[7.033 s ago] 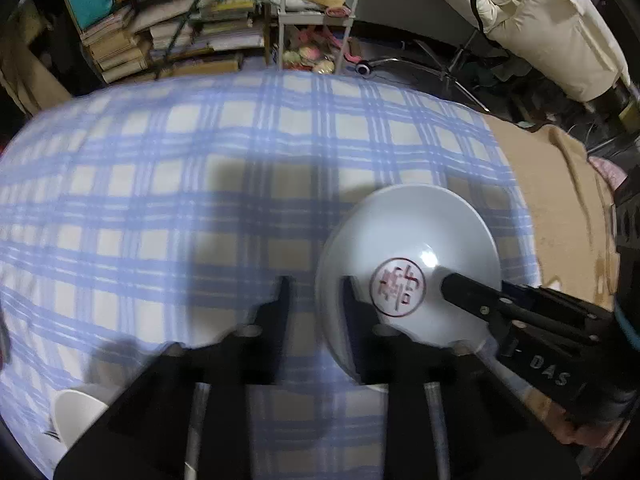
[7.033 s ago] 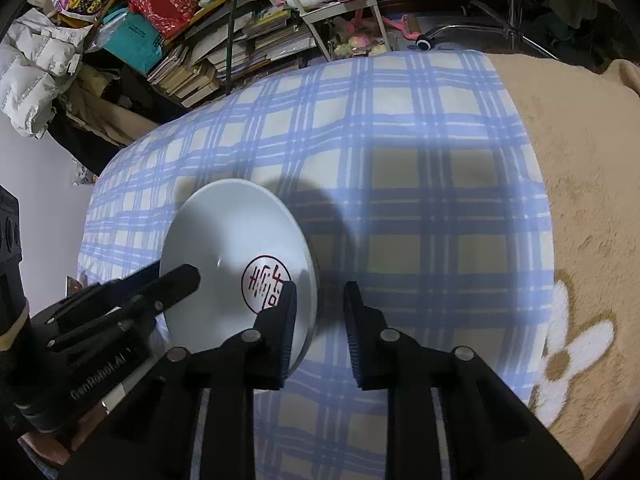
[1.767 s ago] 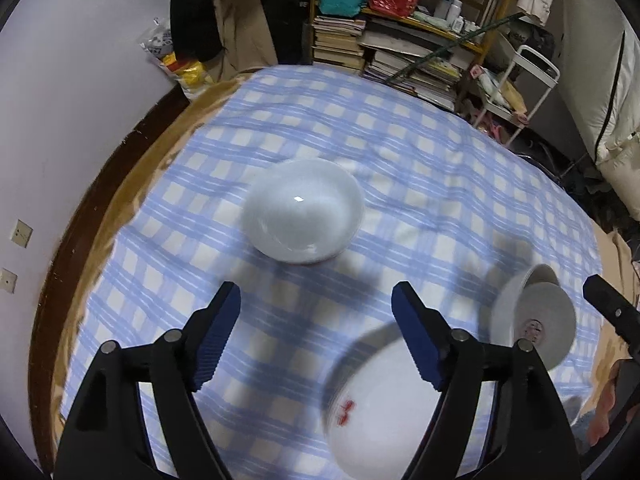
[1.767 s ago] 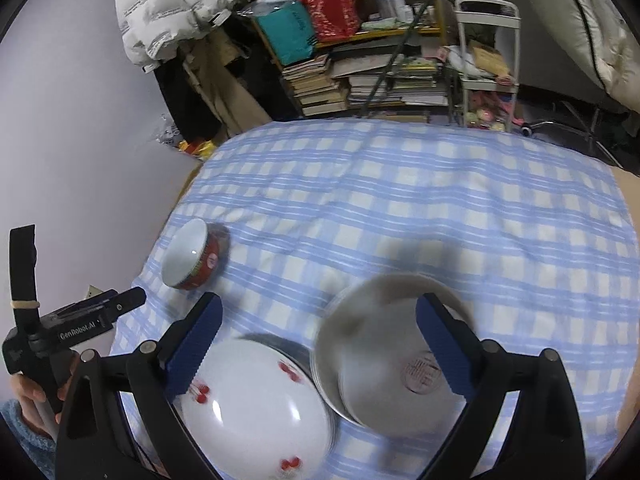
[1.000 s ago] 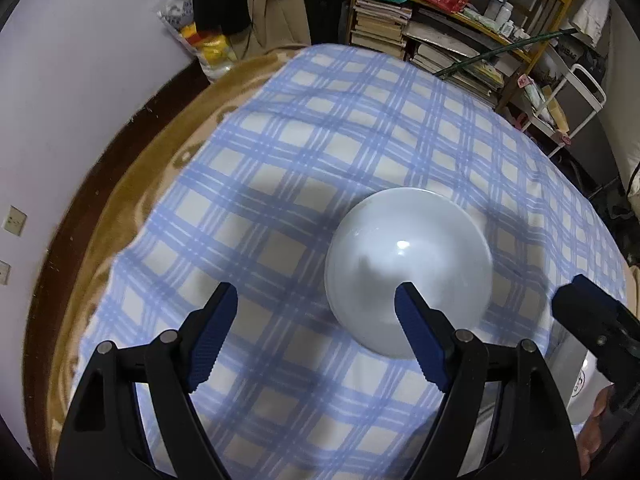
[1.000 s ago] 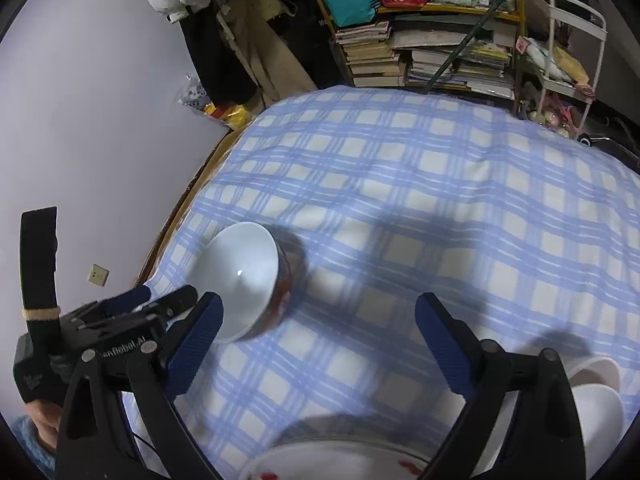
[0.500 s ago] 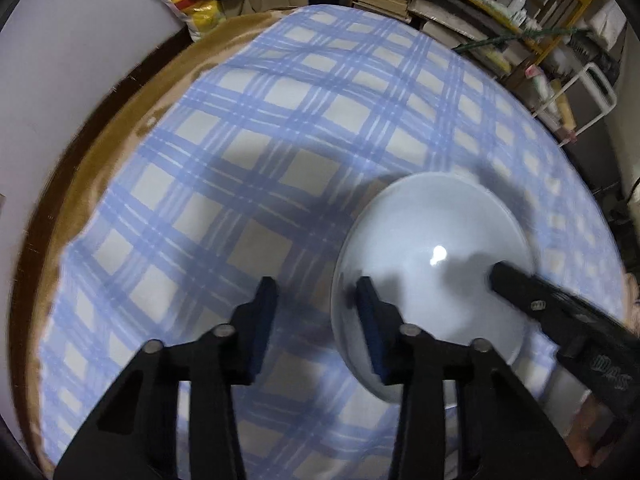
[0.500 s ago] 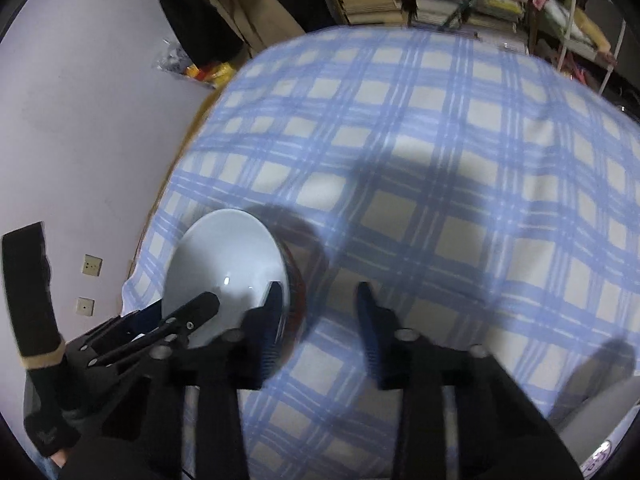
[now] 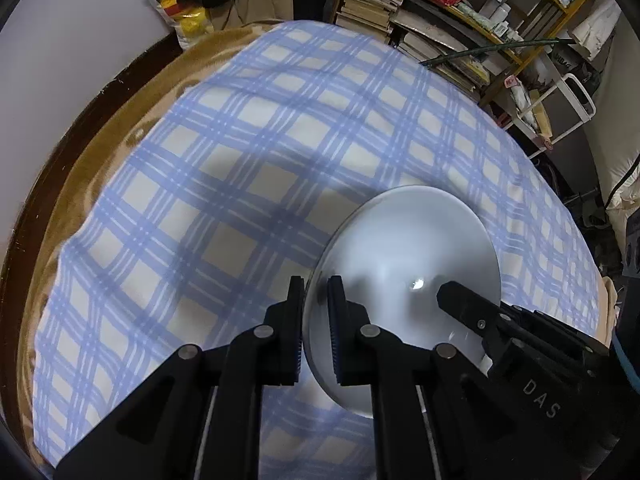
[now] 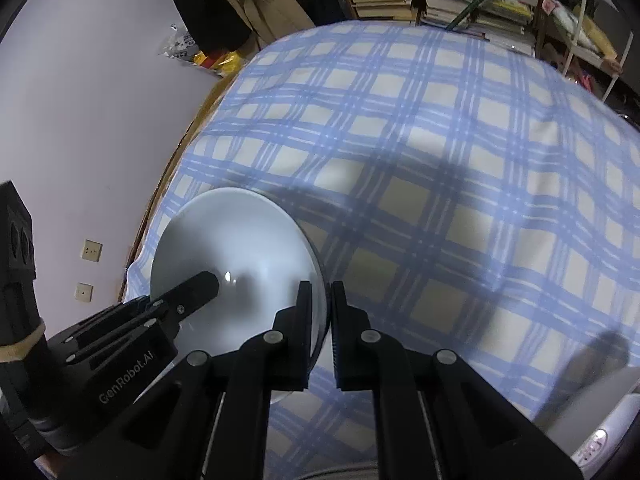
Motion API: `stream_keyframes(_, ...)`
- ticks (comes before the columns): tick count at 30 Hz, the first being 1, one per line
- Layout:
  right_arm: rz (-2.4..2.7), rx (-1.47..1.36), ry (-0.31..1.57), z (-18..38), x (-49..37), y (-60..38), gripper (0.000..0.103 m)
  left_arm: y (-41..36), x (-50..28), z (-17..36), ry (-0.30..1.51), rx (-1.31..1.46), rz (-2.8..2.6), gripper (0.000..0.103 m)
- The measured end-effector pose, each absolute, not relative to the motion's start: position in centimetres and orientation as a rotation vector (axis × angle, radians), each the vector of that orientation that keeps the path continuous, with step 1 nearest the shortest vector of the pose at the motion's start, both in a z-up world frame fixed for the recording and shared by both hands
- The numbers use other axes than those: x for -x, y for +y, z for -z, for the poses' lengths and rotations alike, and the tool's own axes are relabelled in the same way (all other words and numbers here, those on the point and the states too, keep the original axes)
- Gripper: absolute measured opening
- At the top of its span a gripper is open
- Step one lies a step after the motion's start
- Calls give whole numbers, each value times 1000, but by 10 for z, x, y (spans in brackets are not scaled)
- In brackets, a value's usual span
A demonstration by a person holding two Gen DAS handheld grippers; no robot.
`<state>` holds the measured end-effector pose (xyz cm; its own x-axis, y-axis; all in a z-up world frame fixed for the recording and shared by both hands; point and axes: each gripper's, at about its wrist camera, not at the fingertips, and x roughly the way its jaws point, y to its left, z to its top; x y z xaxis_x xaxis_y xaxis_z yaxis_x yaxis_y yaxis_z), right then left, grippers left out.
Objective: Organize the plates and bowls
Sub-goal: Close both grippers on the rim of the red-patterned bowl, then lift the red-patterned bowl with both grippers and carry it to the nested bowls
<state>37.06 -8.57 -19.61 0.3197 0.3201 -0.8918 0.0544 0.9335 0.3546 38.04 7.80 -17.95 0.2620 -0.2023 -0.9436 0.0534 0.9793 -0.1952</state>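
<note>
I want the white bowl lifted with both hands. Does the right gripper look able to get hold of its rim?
Yes, it seems there already: the right gripper pinches the white bowl at its near rim, with the left gripper closing on the opposite rim.

Blue checked cloth, bookshelf, 2 wall sockets
</note>
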Motion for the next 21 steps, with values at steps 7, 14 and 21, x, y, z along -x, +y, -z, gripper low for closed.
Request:
stream_keyframes(7,-182,-352,1170,157,-346,-111,10,56,-360,145,1251,118,217,12)
stream_keyframes(14,-145,-374,1118,132,-316,-151,10,18,-336,118,1219,92,264,12)
stream_keyframes(21,-100,-369,1090,114,-277,-188,10,-21,-305,106,1213,79,319,12)
